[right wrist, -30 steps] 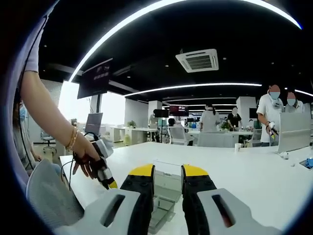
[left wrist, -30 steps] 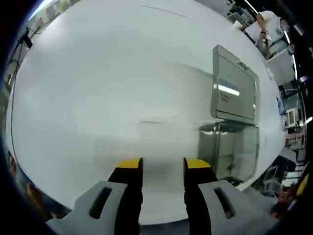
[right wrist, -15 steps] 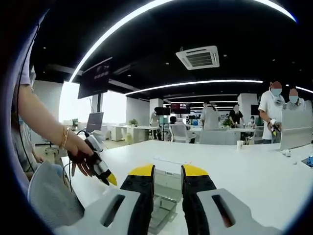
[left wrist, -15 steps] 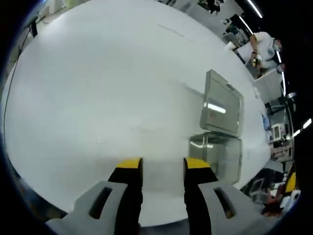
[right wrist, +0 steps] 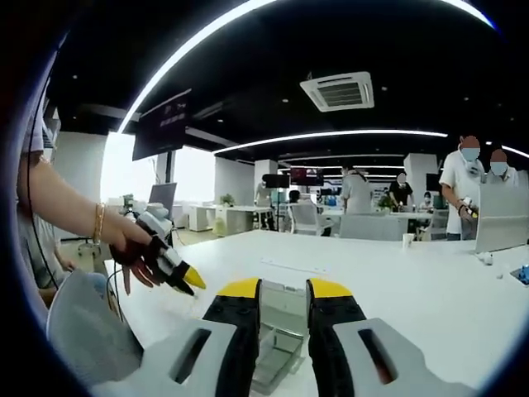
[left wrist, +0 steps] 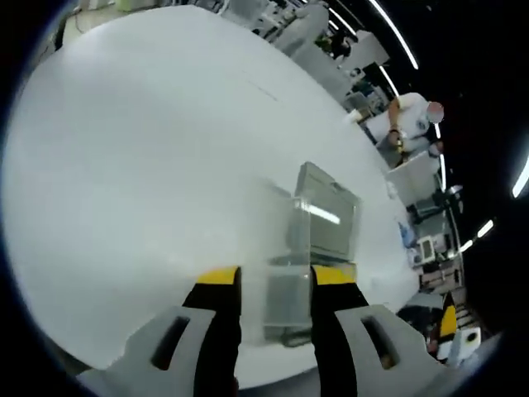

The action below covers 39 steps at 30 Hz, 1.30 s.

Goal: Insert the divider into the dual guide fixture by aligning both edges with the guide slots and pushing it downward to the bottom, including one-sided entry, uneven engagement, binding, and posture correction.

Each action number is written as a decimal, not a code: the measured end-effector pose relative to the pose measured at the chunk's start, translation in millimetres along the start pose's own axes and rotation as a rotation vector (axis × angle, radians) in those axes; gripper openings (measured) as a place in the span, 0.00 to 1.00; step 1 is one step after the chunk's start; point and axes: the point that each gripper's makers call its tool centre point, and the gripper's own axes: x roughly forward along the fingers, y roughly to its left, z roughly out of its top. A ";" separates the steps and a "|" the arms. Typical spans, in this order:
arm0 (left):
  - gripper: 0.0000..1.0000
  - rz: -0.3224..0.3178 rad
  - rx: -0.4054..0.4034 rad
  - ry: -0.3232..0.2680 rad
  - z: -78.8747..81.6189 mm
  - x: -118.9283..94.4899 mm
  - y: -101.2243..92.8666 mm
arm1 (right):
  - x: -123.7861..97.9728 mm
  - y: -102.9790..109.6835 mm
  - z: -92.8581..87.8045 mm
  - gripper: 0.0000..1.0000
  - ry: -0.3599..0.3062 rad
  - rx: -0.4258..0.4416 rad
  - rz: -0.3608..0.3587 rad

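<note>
Divider and fixture sit together on the white bench in my left gripper view; one clear panel lies or leans just beyond one clear box, and I cannot tell whether they touch. My left gripper hangs above the near end of the fixture with its two yellow-tipped jaws parted and nothing between them; the box shows through the gap, so I judge I am lined up to reach in for a grasp, not yet holding; neither edge of the panel looks entered in a slot, so the insertion is not begun. One person stands at the far side of the bench.

In my right gripper view, my right gripper is held level and low over the bench, two jaws parted and bare, with the fixture showing between and below them; I judge it waits there to steady or take the other edge. My left gripper comes in from the left, carried in my hand, its yellow tip aimed down toward the fixture. Two people stand at the right; several more stand farther back, too small to count.
</note>
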 end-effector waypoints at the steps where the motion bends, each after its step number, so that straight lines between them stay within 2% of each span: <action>1: 0.30 -0.019 0.000 -0.009 2.8 -1.1 -4.5 | -0.1 0.7 -1.0 0.17 0.004 -0.001 0.001; 12: 0.30 -0.220 -0.051 -0.043 -1.4 -3.1 -64.7 | 1.4 10.1 1.9 0.17 0.007 -0.008 0.011; 22: 0.30 -0.381 -0.091 -0.039 -23.8 -2.6 -122.9 | 3.2 21.7 12.8 0.17 -0.009 -0.009 0.031; 25: 0.30 -0.412 -0.085 -0.031 -30.1 -2.2 -136.1 | 6.0 27.7 9.0 0.17 0.017 -0.020 0.041; 26: 0.30 -0.416 -0.074 -0.025 -32.3 -2.0 -139.3 | 6.2 29.1 6.4 0.17 0.041 -0.028 0.049; 28: 0.30 -0.415 0.009 -0.008 -38.2 -2.0 -144.2 | 7.5 29.5 7.9 0.17 0.050 -0.021 0.052; 32: 0.30 -0.435 0.073 0.006 -43.8 -4.8 -157.4 | 9.8 28.8 9.2 0.14 0.081 0.034 0.077; 35: 0.30 -0.440 0.146 0.003 -48.2 -6.9 -165.8 | 12.3 29.0 2.7 0.13 0.152 0.042 0.084; 36: 0.30 -0.439 0.180 0.005 -50.6 -6.9 -168.7 | 12.1 32.6 -2.8 0.13 0.202 0.037 0.110; 37: 0.30 -0.438 0.195 0.010 -51.3 -6.3 -169.6 | 13.7 34.5 -0.6 0.13 0.195 0.059 0.123; 38: 0.30 -0.439 0.212 0.012 -52.9 -5.6 -172.1 | 13.1 34.5 -4.6 0.13 0.241 0.077 0.122; 39: 0.30 -0.439 0.220 0.013 -53.5 -4.9 -173.3 | 15.7 34.5 -2.6 0.14 0.239 0.072 0.127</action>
